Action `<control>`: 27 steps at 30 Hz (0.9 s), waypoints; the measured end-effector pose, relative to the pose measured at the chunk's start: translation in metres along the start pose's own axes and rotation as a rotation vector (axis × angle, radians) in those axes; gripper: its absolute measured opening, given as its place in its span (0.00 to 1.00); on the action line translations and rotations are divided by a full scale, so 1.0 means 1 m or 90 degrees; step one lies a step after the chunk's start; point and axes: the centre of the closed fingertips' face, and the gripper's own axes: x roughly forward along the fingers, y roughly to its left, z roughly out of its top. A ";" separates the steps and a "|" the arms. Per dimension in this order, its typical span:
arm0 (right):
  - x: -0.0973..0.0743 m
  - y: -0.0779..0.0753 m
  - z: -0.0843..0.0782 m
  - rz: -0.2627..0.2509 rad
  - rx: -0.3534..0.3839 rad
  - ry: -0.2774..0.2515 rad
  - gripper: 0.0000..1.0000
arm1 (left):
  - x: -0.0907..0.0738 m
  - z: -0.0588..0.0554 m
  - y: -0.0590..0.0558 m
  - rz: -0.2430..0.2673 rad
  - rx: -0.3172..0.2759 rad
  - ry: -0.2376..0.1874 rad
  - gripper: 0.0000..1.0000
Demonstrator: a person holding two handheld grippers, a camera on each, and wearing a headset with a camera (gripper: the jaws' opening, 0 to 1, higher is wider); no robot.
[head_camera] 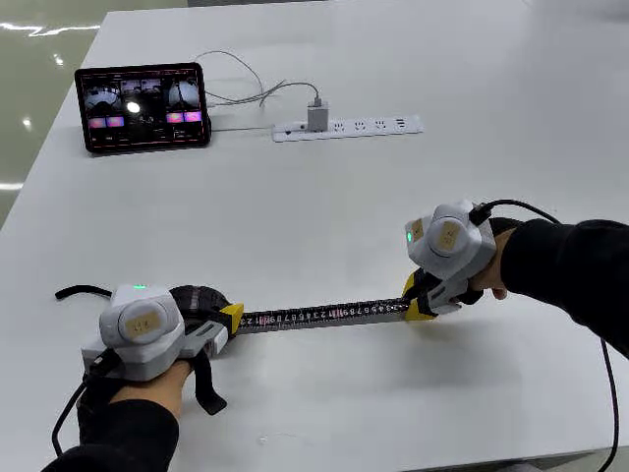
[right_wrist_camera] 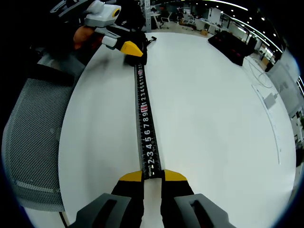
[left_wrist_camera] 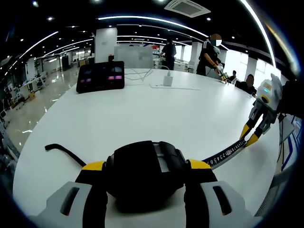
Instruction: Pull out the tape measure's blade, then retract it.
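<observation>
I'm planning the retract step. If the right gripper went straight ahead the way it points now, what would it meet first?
Likely the tape measure's case, held in the left gripper, at the far end of the blade that the right gripper pinches.

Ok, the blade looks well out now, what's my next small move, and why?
Probably start the retract: ease the right gripper back toward the tape measure case, with its jaws shut on the blade tip. The blade already lies stretched across the table between the grippers, and the left gripper clamps the case, so a guided return should avoid snap-back.
</observation>
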 end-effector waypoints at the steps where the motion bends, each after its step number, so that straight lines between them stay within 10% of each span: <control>1: 0.000 0.000 0.000 0.000 -0.002 0.000 0.08 | 0.000 0.000 0.000 0.000 0.000 0.000 0.60; 27: 0.003 0.001 0.006 -0.013 0.008 0.002 0.09 | 0.002 -0.003 0.001 0.001 -0.004 0.012 0.61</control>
